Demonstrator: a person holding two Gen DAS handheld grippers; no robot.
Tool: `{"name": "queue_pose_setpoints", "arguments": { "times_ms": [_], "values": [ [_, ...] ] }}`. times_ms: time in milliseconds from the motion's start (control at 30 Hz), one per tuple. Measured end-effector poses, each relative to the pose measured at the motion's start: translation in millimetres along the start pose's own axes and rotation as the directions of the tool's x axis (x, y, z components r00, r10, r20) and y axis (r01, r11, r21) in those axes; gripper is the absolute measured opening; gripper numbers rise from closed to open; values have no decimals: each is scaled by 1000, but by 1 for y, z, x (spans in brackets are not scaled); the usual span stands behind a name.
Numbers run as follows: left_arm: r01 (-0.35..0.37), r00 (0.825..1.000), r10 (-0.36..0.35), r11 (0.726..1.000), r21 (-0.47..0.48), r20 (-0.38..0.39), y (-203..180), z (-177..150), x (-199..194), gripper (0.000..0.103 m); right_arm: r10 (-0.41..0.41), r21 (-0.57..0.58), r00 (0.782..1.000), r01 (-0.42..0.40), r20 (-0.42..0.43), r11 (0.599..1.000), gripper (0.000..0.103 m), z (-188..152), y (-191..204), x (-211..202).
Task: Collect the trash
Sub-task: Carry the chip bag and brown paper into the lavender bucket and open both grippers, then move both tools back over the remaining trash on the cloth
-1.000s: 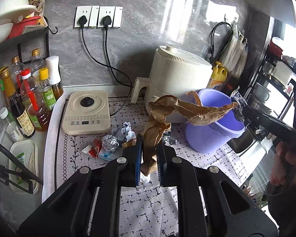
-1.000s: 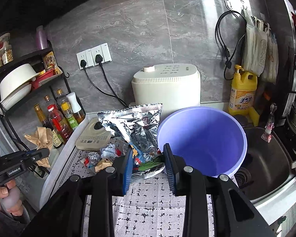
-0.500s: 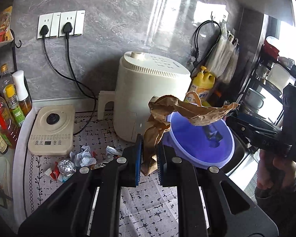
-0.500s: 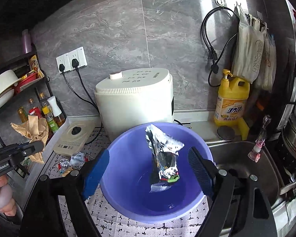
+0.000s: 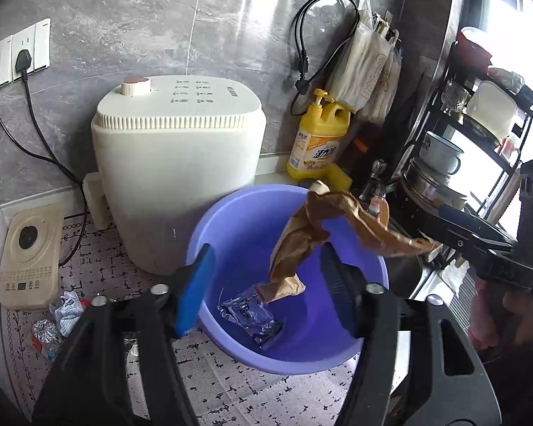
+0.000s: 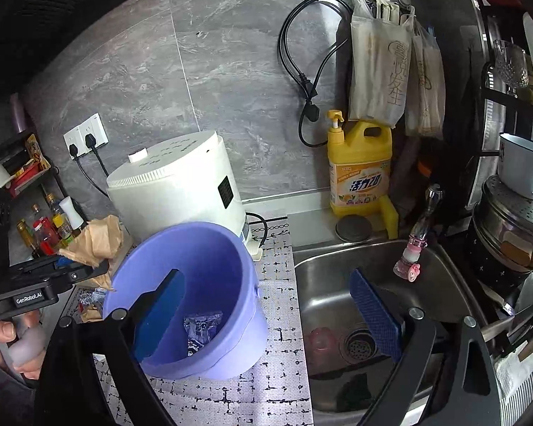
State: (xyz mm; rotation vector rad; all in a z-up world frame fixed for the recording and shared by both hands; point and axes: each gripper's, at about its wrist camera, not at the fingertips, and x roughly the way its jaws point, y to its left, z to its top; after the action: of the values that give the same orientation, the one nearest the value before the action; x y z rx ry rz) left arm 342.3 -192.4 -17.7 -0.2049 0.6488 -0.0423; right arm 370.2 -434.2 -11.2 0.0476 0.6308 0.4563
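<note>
A purple bucket (image 5: 231, 227) stands on the patterned mat and shows in the right wrist view (image 6: 209, 248) too. A silver foil wrapper (image 5: 252, 316) lies on its bottom, also seen in the right wrist view (image 6: 202, 323). My left gripper (image 5: 266, 284) is open above the bucket. Crumpled brown paper (image 5: 302, 245) hangs between its fingers over the bucket, free of the pads; in the right wrist view the paper (image 6: 96, 238) shows by the left gripper. My right gripper (image 6: 266, 312) is open and empty, between bucket and sink.
A white cooker (image 5: 174, 163) stands behind the bucket. Small scraps of trash (image 5: 60, 319) lie on the mat at the left beside a beige appliance (image 5: 28, 255). A yellow detergent bottle (image 6: 359, 170) and a steel sink (image 6: 373, 305) are to the right. A dish rack (image 6: 515, 213) stands at far right.
My left gripper moved right over the bucket and opened, letting go of the brown paper. My right gripper released the foil wrapper into the bucket and shifted right toward the sink.
</note>
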Motion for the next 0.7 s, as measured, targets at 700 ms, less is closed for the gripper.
{"name": "queue_pose_setpoints", "arguments": {
  "times_ms": [700],
  "values": [
    [-244,968,252,952,-184,22,109,-41,-73,94,196,-71,980,-198,-26,978,95,6,77,20]
  ]
}}
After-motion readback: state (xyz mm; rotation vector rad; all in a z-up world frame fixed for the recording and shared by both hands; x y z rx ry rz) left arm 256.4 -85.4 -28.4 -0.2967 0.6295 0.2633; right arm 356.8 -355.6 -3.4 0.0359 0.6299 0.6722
